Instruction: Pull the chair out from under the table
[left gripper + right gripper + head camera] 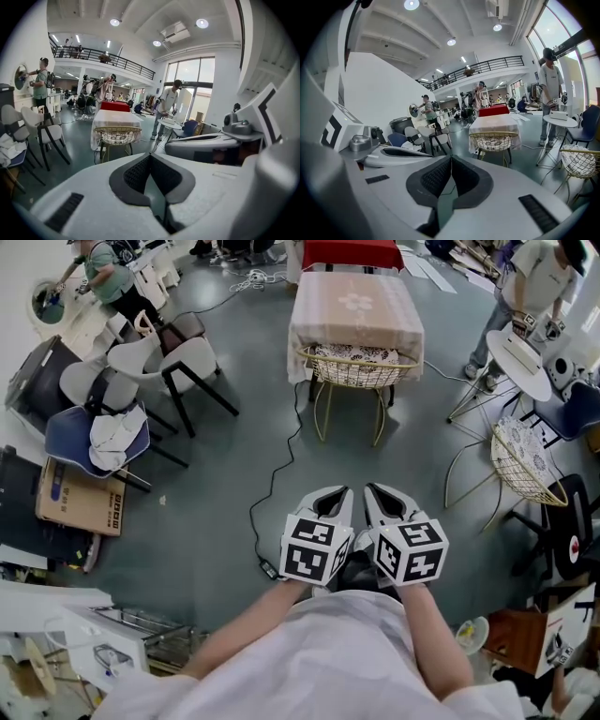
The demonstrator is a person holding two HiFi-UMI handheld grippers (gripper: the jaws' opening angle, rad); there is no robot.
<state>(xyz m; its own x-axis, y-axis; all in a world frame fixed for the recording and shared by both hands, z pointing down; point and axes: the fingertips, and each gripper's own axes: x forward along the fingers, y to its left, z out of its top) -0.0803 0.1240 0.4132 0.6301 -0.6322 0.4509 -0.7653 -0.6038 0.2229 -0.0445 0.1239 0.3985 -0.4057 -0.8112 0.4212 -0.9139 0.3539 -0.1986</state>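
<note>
A gold wire chair (354,370) with a patterned cushion is tucked under the near end of a table with a pale pink cloth (354,298). The same chair (117,136) shows ahead in the left gripper view and the chair (493,140) also in the right gripper view. My left gripper (341,491) and right gripper (373,489) are held side by side close to my body, well short of the chair. Both are shut with nothing between the jaws.
A black cable (274,486) runs across the grey floor toward the table. White and black chairs (167,354) stand at the left, a second gold wire chair (521,463) and a round white table (519,362) at the right. People stand at the room's edges.
</note>
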